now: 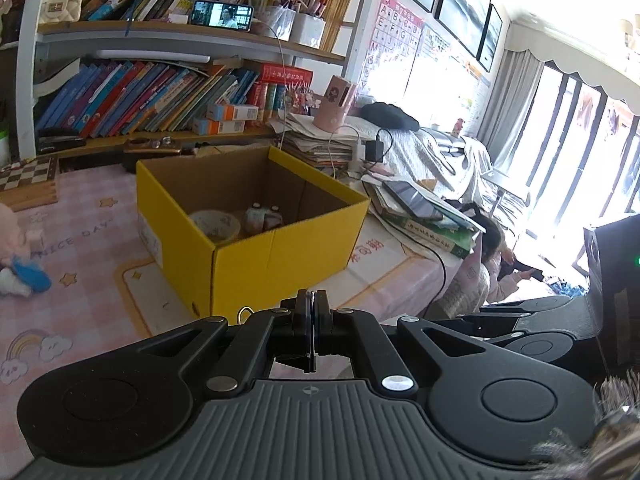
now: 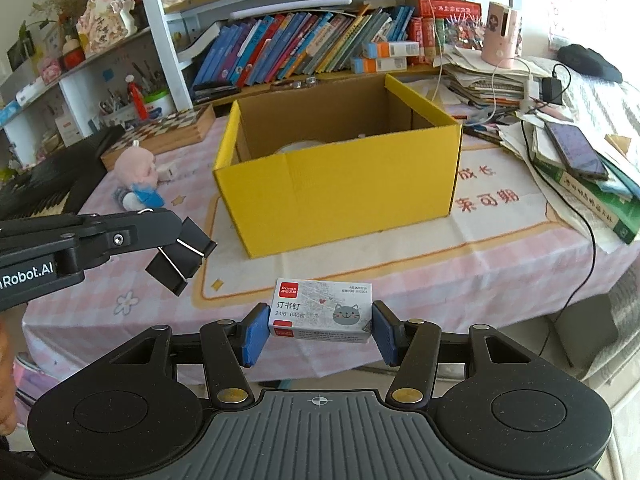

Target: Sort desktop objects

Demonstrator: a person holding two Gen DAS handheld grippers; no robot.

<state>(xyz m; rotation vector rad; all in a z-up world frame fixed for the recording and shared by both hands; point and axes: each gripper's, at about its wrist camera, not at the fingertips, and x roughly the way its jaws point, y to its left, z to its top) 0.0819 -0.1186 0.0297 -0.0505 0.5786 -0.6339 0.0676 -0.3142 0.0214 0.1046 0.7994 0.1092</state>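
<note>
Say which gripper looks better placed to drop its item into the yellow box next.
Probably left: the left gripper, shut on binder clips, sits nearer the yellow box than the right gripper holding the staple box.

The yellow box (image 2: 340, 188) is matt corrugated cardboard, brown inside. The staple box (image 2: 320, 312) is glossy printed card. The bench (image 2: 460, 272) wears pink checked cloth.

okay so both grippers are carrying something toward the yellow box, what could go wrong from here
The left gripper pinches the black binder clips by a thin edge, so they might swing or slip out short of the yellow box.

The right gripper holds the staple box only by its ends; tilting could let it slide.

Both hands could crowd each other at the box opening.
</note>
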